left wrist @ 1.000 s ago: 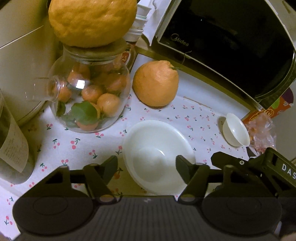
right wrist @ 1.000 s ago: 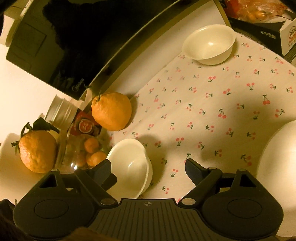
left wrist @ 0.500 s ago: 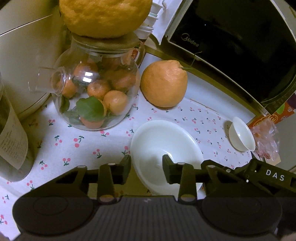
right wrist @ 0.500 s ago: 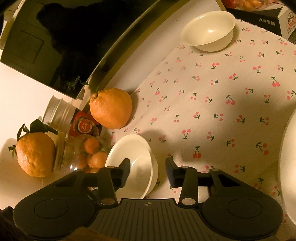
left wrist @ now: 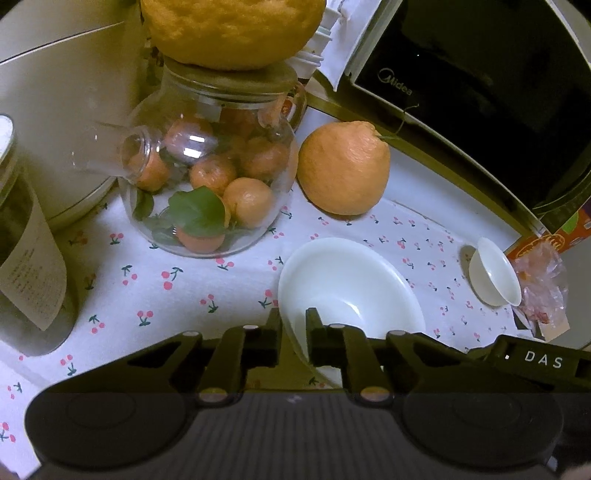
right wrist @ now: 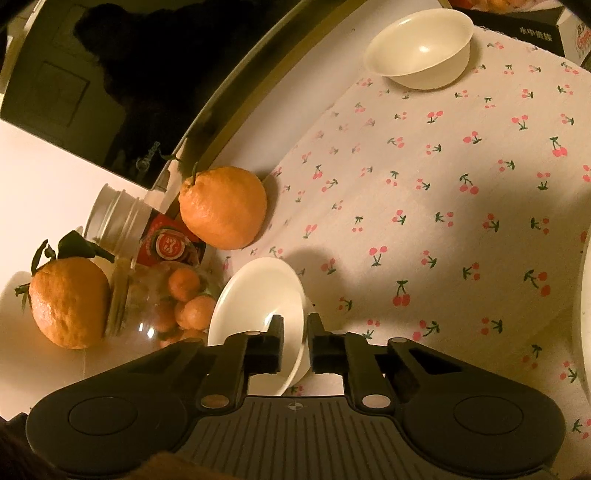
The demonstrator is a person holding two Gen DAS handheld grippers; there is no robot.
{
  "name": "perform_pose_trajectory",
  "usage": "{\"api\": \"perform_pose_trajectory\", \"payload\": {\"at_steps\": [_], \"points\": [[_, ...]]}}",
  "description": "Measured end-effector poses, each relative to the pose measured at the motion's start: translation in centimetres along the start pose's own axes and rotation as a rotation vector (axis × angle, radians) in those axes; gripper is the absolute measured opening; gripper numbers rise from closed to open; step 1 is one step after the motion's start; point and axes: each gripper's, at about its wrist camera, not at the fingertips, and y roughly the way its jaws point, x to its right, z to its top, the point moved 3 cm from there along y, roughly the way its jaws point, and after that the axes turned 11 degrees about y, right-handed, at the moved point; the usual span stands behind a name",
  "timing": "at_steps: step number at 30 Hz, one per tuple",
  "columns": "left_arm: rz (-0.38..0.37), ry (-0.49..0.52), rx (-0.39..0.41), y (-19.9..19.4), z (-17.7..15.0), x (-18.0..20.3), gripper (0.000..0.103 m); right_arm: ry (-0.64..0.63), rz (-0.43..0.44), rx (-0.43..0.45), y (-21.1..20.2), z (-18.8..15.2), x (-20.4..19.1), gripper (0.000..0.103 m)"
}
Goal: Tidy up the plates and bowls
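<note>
Surface: white cherry-print tablecloth on a counter, with a black Midea microwave along the far edge.

Left wrist view, left to right. Far left of the fingers stands a labelled bottle. Ahead and left of the fingers stands a glass jar filled with small oranges, with a large citrus fruit resting on its lid. A second large orange sits on the cloth ahead of the fingers, just beside the jar. The left gripper is clamped on the near rim of the white bowl: one finger outside the wall, the other inside. Far right of the fingers a small white bowl rests near a crumpled plastic packet.

Right wrist view. The jar and both fruits lie left of the fingers. The right gripper pinches the rim of the same white bowl, left finger inside, right finger outside, so both grippers hold this bowl. The small bowl sits well ahead and to the right.
</note>
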Motion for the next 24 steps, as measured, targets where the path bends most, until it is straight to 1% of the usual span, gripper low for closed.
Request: {"api": "perform_pose_trajectory", "payload": {"at_steps": [9,15,24], "points": [[-0.004,0.010,0.028,-1.0,0.2,0.5,0.009,-0.017,0.009,0.018,-1.2,0.0,-0.2,0.010],[-0.005,0.023,0.028,-1.9,0.1,1.3,0.009,-0.015,0.006,0.031,-2.3,0.2,-0.3,0.010],[-0.033,0.051,0.051,-4.5,0.7,3.7,0.009,-0.007,0.022,0.055,-5.9,0.7,-0.4,0.010]]}}
